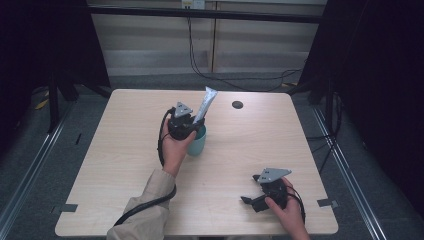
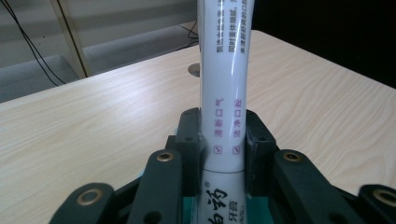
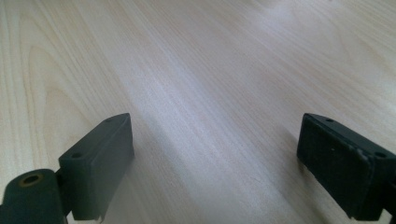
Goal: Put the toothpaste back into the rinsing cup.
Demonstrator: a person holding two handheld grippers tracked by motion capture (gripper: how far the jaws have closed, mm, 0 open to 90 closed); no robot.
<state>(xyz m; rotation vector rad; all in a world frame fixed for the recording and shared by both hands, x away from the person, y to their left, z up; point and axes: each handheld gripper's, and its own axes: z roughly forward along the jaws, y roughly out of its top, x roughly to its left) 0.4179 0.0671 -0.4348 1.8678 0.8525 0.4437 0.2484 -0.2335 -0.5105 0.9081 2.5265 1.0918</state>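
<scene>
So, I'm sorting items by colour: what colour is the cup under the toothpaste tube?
Teal cup, clearest in the high view.

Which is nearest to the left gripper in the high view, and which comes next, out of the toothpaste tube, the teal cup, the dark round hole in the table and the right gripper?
From the left gripper:
1. Toothpaste tube, clamped in its jaws.
2. Teal cup, just below it.
3. Dark round hole, toward the far right.
4. Right gripper, near right edge.
</scene>
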